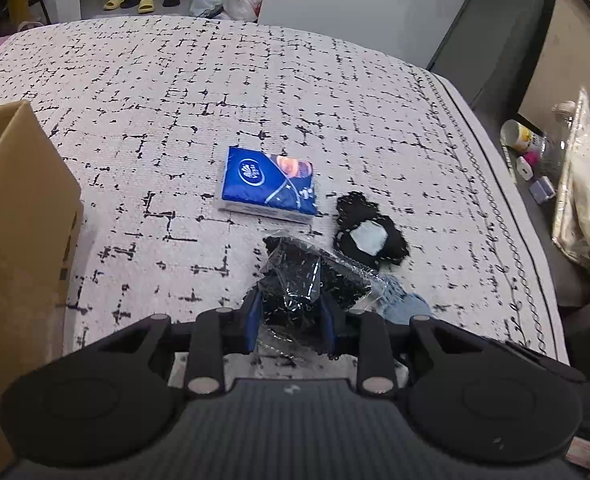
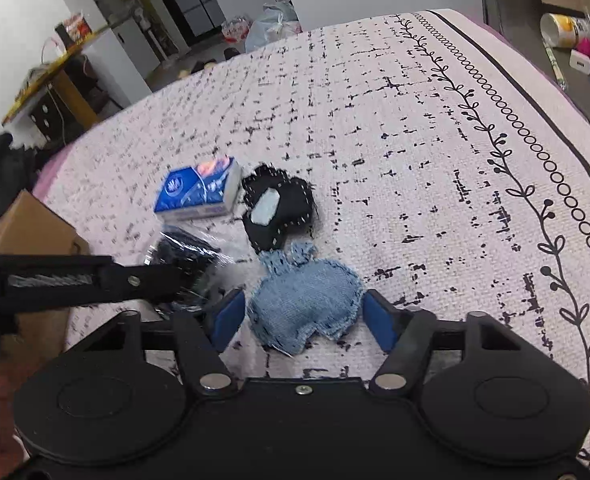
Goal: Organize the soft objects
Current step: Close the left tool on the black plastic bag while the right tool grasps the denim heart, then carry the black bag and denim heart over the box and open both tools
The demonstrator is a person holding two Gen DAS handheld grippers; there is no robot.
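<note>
Left wrist view: left fingers [image 1: 291, 312] clamped on plastic bag of black fabric [image 1: 295, 276]. Right fingers [image 2: 303, 316] spread wide, straddling denim pouch [image 2: 307, 304], not gripping. Black pouch [image 2: 275, 212] at 12 o'clock, tissue pack [image 2: 199, 194] at 11, both on bed [image 2: 415, 120]. Cardboard box [image 1: 11, 220] at 9 o'clock. Judgement: early stage, nothing seen boxed, four items left.

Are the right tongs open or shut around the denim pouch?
Open: the right tongs straddle the denim pouch, with gaps showing beside both blue pads.
</note>
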